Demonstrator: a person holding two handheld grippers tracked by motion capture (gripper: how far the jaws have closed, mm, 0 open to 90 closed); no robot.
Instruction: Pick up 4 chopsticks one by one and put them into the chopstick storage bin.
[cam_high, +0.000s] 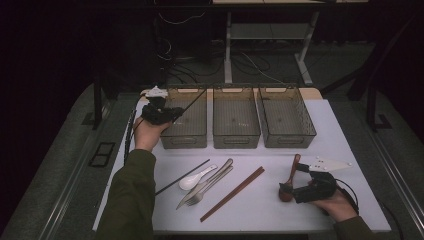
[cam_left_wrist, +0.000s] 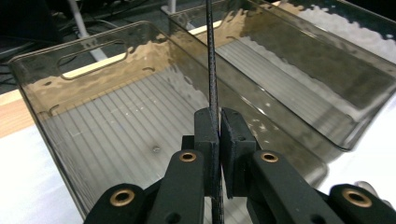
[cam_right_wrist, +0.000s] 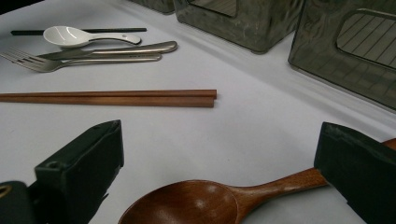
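My left gripper (cam_high: 161, 113) is shut on a thin black chopstick (cam_high: 192, 102) and holds it over the near left corner of the left bin (cam_high: 184, 141). In the left gripper view the jaws (cam_left_wrist: 219, 135) pinch the chopstick (cam_left_wrist: 212, 70), which points up across the bin's ribbed floor (cam_left_wrist: 116, 135). At the table's right front my right gripper (cam_high: 292, 182) stands open, with its jaws either side of a wooden spoon (cam_high: 291, 176) that lies on the table. In the right gripper view the spoon (cam_right_wrist: 187, 203) lies between the widely parted jaws (cam_right_wrist: 219, 158).
Three smoky plastic bins stand in a row at the back: left, middle (cam_high: 236, 141) and right (cam_high: 287, 140). On the white table (cam_high: 300, 215) lie a second black chopstick (cam_high: 182, 177), a white spoon (cam_high: 196, 178), a fork and knife (cam_high: 207, 182) and brown chopsticks (cam_high: 232, 194).
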